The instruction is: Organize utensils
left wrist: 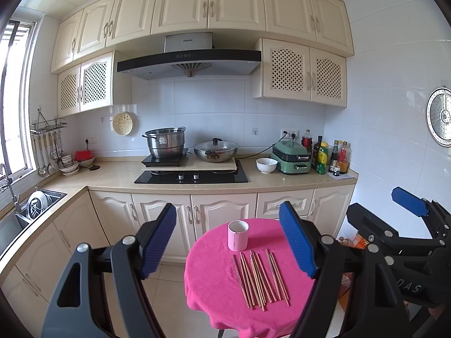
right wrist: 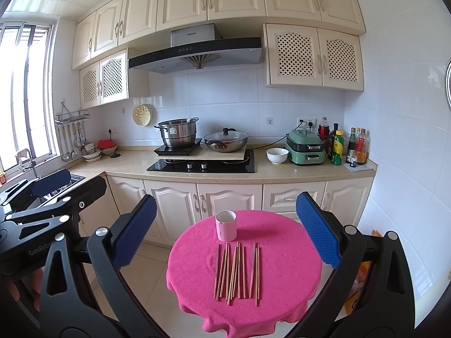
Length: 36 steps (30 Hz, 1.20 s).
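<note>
Several wooden chopsticks (left wrist: 260, 278) lie side by side on a round table with a pink cloth (left wrist: 208, 276). A pink cup (left wrist: 238, 235) stands upright just behind them. They also show in the right wrist view: chopsticks (right wrist: 236, 273), cup (right wrist: 226, 225), cloth (right wrist: 287, 259). My left gripper (left wrist: 228, 242) is open and empty, held above and before the table. My right gripper (right wrist: 225, 231) is open and empty too, at a similar height. The right gripper shows at the right edge of the left wrist view (left wrist: 408, 205), and the left gripper at the left of the right wrist view (right wrist: 53, 183).
Behind the table runs a kitchen counter (left wrist: 118, 174) with a stove (left wrist: 191, 176), a steel pot (left wrist: 165, 142), a wok (left wrist: 215, 150), a white bowl (left wrist: 266, 165), a green cooker (left wrist: 291, 156) and bottles (left wrist: 335, 156). A sink (left wrist: 25, 211) is at left. Tiled floor lies around the table.
</note>
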### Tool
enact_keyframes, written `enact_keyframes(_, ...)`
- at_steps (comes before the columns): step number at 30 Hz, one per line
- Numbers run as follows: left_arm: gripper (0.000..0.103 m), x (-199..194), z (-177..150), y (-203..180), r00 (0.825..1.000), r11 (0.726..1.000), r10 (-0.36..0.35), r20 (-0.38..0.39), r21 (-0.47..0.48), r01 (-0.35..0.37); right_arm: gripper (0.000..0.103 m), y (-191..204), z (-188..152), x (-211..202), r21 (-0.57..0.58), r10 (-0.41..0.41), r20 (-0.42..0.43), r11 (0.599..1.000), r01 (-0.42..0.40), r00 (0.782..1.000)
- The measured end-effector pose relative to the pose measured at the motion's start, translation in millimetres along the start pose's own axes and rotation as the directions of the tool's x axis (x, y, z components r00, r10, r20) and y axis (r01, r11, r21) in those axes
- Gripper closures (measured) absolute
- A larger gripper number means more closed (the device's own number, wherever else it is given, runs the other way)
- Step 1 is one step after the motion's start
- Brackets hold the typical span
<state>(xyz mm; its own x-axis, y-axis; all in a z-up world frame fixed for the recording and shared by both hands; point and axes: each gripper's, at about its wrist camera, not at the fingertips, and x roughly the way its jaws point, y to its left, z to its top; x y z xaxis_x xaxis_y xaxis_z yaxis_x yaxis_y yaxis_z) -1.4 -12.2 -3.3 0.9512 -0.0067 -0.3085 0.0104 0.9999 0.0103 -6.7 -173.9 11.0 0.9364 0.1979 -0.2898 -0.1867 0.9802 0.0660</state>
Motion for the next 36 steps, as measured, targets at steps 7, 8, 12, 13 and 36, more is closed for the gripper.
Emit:
enact_keyframes(7,0.029,0.5,-0.1,-1.0,1.000,1.000,-0.001,-0.002,-0.001,0.001,0.006,0.3,-0.3,0.3,0.001,0.000,0.000,1.000,0.000,1.000)
enact_keyframes(8,0.029,0.5,-0.1,-1.0,1.000,1.000,0.000,-0.001,0.000,0.000,0.006,-0.7,-0.1,-0.6,0.001,-0.001,0.000,1.000,0.001,1.000)
enact_keyframes(12,0.029,0.5,-0.4,-1.1,1.000,1.000,-0.001,-0.001,-0.001,0.001,0.006,-0.6,-0.1,-0.4,0.002,0.000,-0.001,1.000,0.000,1.000)
enact_keyframes(13,0.029,0.6,-0.2,-1.2,1.000,1.000,0.000,-0.001,0.001,0.000,0.006,-1.1,0.0,-1.0,0.002,0.000,-0.001,1.000,0.000,1.000)
enact_keyframes(36,0.029,5.1,-4.1,8.9,1.000,1.000,-0.001,-0.005,0.002,0.001,0.006,1.4,-4.7,5.5,0.006,0.002,-0.011,1.000,-0.002,1.000)
